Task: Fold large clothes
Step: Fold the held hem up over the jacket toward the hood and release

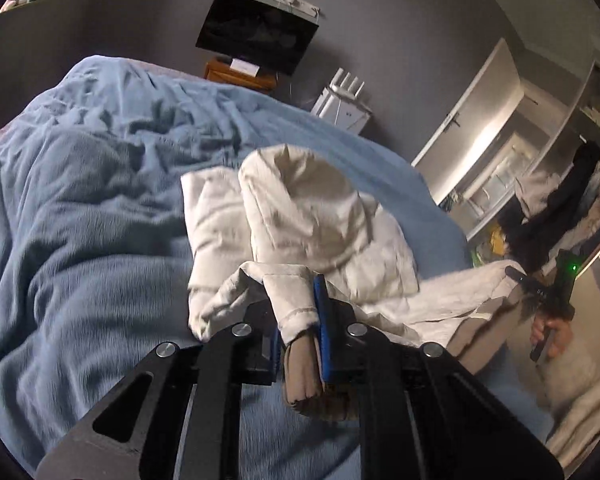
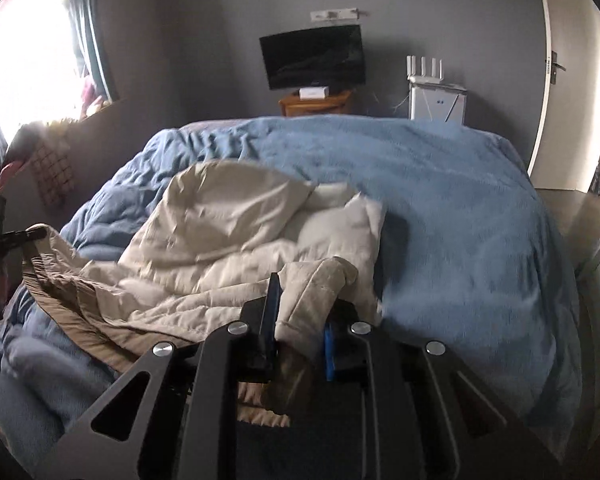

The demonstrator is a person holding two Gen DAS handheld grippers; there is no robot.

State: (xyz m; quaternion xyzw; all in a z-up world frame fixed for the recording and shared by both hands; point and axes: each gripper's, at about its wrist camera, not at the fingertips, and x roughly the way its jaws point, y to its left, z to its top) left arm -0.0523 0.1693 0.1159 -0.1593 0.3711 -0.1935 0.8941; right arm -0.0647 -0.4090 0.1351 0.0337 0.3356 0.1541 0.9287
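A large cream padded garment [image 1: 300, 216] with a tan lining lies rumpled on the blue bed cover; it also shows in the right wrist view [image 2: 220, 232]. My left gripper [image 1: 296, 312] is shut on a hemmed corner of the garment. My right gripper [image 2: 300, 312] is shut on another hemmed corner. The right gripper also shows at the far right of the left wrist view [image 1: 516, 274], gripping the stretched edge, a hand on its handle. The left gripper shows at the left edge of the right wrist view [image 2: 40, 233].
The blue bed cover [image 2: 440, 200] spreads across the bed. Behind it stand a dark screen [image 2: 313, 56] on a wooden stand, a white router box [image 2: 436, 98] and a white door [image 2: 560, 80]. A bright window [image 2: 28, 60] is at the left.
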